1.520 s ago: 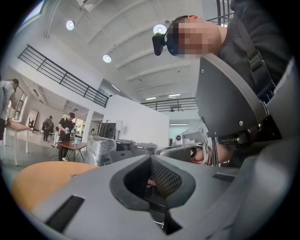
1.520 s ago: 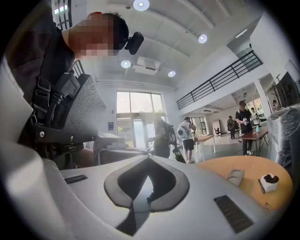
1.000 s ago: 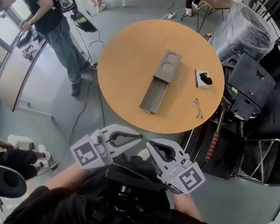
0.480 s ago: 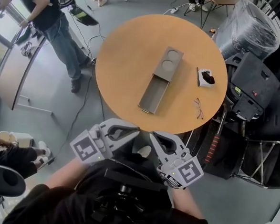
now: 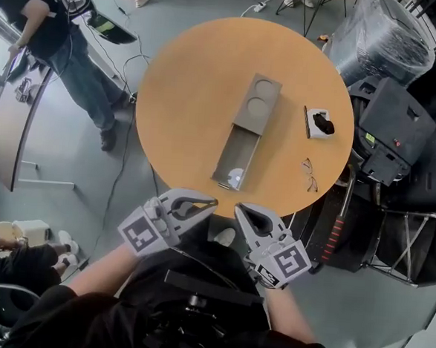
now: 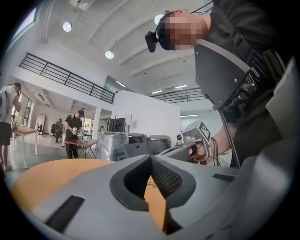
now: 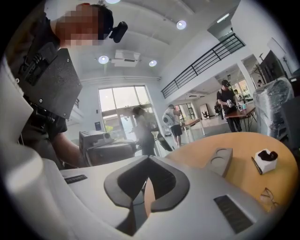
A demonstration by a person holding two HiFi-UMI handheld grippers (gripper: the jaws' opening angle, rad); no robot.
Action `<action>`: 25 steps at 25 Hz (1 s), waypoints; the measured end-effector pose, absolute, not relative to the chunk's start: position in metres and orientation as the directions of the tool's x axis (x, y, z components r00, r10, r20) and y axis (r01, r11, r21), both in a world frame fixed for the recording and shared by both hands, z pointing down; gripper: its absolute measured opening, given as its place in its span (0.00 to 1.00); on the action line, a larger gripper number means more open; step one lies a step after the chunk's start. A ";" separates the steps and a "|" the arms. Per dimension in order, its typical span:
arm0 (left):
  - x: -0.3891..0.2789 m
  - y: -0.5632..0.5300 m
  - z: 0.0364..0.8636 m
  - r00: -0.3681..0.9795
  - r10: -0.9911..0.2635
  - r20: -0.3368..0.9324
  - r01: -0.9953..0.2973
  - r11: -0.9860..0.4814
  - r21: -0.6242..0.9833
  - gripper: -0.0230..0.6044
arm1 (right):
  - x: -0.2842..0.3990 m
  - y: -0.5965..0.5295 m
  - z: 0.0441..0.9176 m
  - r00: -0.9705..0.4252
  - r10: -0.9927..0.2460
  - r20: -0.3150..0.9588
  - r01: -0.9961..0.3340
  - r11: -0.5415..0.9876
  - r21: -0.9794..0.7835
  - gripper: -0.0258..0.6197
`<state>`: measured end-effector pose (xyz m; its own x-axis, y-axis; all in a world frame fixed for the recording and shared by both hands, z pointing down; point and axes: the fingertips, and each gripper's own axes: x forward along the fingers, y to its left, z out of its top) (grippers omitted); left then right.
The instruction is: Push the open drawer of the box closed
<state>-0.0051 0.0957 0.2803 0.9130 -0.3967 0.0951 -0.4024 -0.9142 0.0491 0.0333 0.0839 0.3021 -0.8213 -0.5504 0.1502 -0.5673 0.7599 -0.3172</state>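
Round desk [image 5: 186, 93]: orange-brown top that carries every item below except the two grippers

Box [image 5: 256, 104]: long, grey and flat, lying near the middle of the desk, angled slightly off the person's line of sight; two round recesses in its lid

Drawer [image 5: 234, 159]: pulled out of the box's near end and standing open; its front reaches close to the desk's near edge; a pale glint shows on its floor at that end

Left gripper [image 5: 211, 202]: held in the person's left hand, just off the desk's near edge, apart from the drawer; jaws pressed together at the tips, nothing between them

Right gripper [image 5: 239, 207]: held in the right hand beside the left gripper, also just off the desk edge and clear of the drawer; jaws pressed together at the tips, nothing between them

White tray [image 5: 318, 123]: small, to the right of the box, with a dark object in it

Glasses [image 5: 309, 174]: thin-framed, near the desk's right edge, between the tray and the near rim
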 end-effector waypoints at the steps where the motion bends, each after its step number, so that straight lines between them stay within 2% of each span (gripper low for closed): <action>1: -0.008 0.089 0.288 0.913 -0.397 0.093 -0.403 -0.913 0.055 0.09 | 0.031 0.077 0.312 -0.818 -0.552 0.161 -0.571 0.750 -0.333 0.05; 14: -0.021 0.044 0.412 0.900 -0.404 0.164 -0.426 -0.896 0.127 0.09 | 0.004 0.033 0.461 -0.789 -0.557 0.259 -0.594 0.583 -0.554 0.05; 25: -0.020 0.023 0.499 0.877 -0.416 0.240 -0.460 -0.872 0.168 0.09 | -0.016 0.025 0.567 -0.775 -0.526 0.351 -0.605 0.456 -0.653 0.05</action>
